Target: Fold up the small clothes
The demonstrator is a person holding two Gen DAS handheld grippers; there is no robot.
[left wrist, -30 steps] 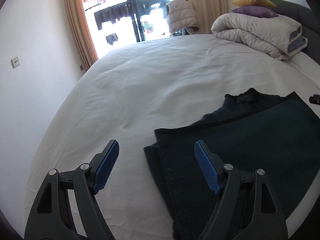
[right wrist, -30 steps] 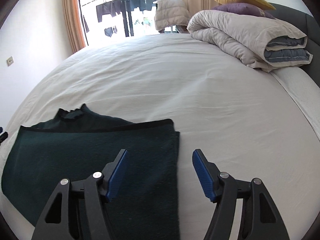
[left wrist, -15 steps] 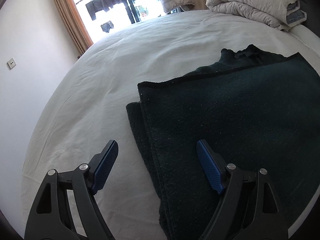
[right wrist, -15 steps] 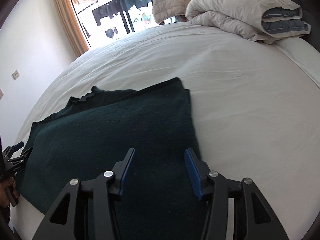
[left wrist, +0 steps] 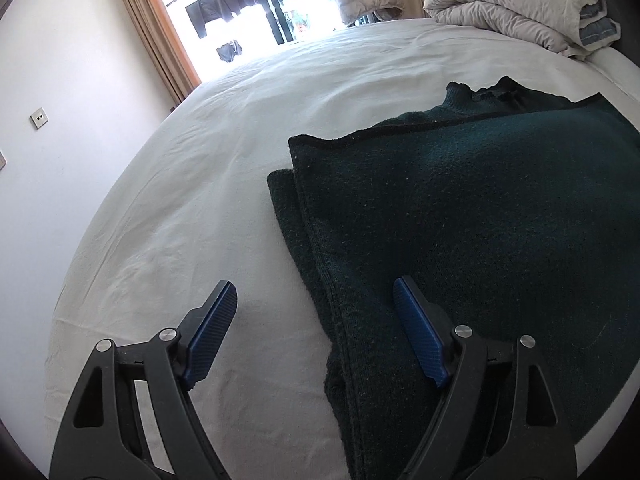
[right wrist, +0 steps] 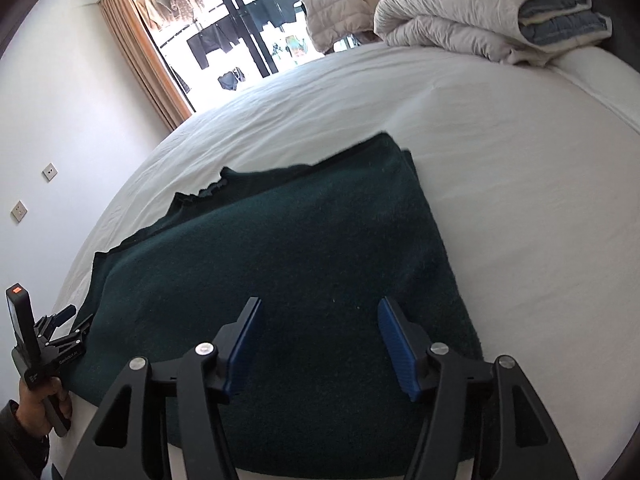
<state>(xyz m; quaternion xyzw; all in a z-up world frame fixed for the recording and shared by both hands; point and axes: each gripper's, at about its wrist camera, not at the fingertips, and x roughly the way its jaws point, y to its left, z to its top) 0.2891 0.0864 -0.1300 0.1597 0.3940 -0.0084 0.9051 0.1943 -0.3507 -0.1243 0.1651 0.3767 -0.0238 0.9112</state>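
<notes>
A dark green knit sweater (left wrist: 480,216) lies flat on the white bed (left wrist: 224,184), already folded at least once: in the left wrist view a top layer sits over a slightly wider under layer along its 9 o'clock edge, and the collar (left wrist: 476,94) pokes out past the top hem toward 12 o'clock. Judging by that, the sleeves or sides are tucked in and one lengthwise fold is done; what seems left is a further fold to make a compact packet, and perhaps tidying the stepped edge.

The left gripper (left wrist: 316,332) hangs wide open with nothing between its blue pads, straddling the sweater's left edge, one finger over bare sheet and one over the knit. The right gripper (right wrist: 320,344) is also open and empty, both fingers over the cloth near its 6 o'clock edge.

Whether either gripper touches the fabric cannot be told. The sleeves are hidden under the top layer. The sweater's near edge is masked by the gripper bodies in both views, and its right side runs out of the left view.

A rolled duvet (right wrist: 488,12) lies at 1 o'clock, well apart.
</notes>
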